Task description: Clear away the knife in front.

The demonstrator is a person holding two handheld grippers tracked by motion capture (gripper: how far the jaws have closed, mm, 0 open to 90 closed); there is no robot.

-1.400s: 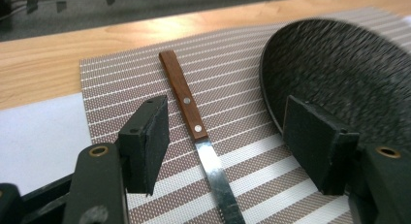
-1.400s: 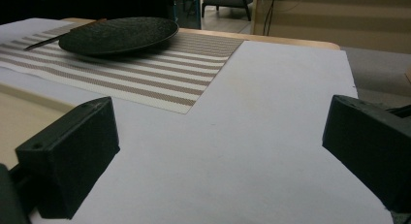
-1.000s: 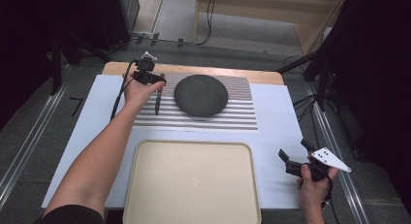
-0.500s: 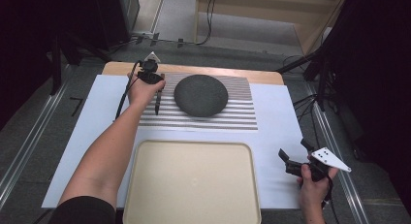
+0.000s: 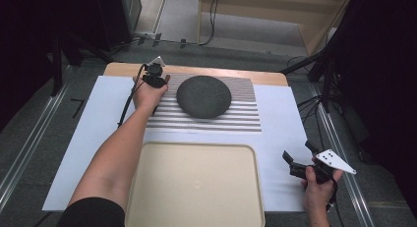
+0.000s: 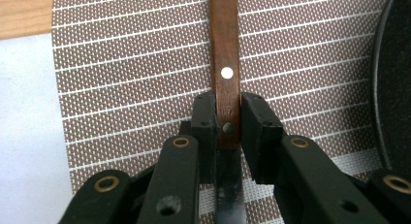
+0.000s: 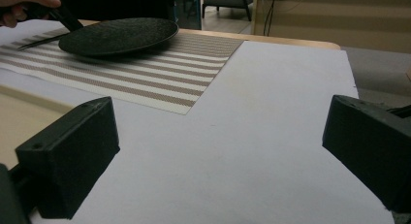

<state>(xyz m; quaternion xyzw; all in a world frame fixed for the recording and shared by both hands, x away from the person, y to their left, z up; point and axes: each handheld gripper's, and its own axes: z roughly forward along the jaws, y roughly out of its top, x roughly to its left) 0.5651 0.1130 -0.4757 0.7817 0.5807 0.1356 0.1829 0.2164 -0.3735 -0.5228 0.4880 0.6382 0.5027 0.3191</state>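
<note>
A: Left tool (image 6: pixel 228 118) has just been closing, jaws now clamped on the knife (image 6: pixel 226 73), lying flat on the striped mat (image 6: pixel 131 78) beside the dark plate (image 5: pixel 203 96).

B: Gripped, not lifted. Right tool (image 5: pixel 298 164) waits with jaws apart near the tray (image 5: pixel 196 187).

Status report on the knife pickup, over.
Left hand-held gripper has just been closing, pads against the knife handle, knife flat on striped placemat. Right hand-held gripper open, holding nothing. Dark plate close beside the knife.
</note>
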